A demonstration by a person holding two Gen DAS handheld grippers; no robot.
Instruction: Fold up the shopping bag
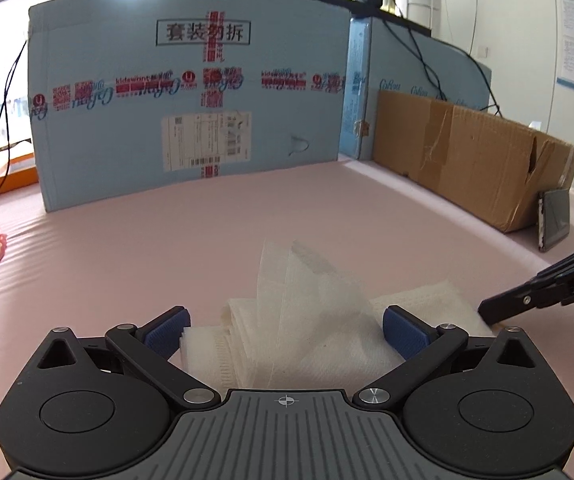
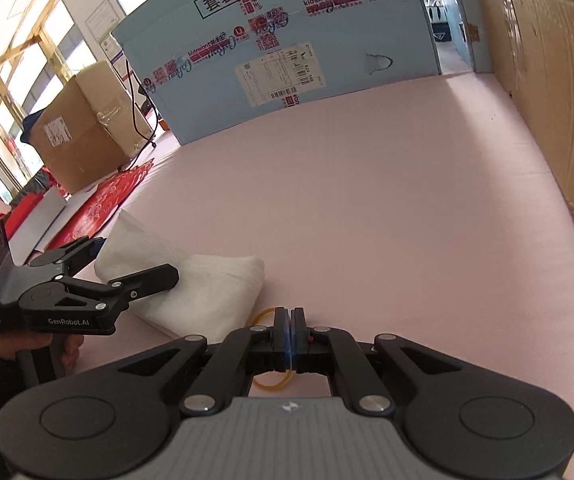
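The white shopping bag (image 1: 307,320) lies folded into a thick wad on the pink table cover (image 1: 207,240), with a loose translucent flap standing up from it. My left gripper (image 1: 285,328) is open, its blue pads on either side of the wad and not pressing it. In the right wrist view, the left gripper (image 2: 127,260) straddles the bag (image 2: 207,284). My right gripper (image 2: 289,332) is shut low over the table just right of the bag. A yellow rubber band (image 2: 271,382) runs into its closed pads. Its black tip (image 1: 487,312) touches the bag's right edge.
A tall blue carton (image 1: 191,92) walls the back, and a brown carton (image 1: 475,160) lines the right side with a phone (image 1: 555,216) leaning on it. Red paper items (image 2: 99,208) lie at the table's left edge. A hand (image 2: 39,344) holds the left gripper.
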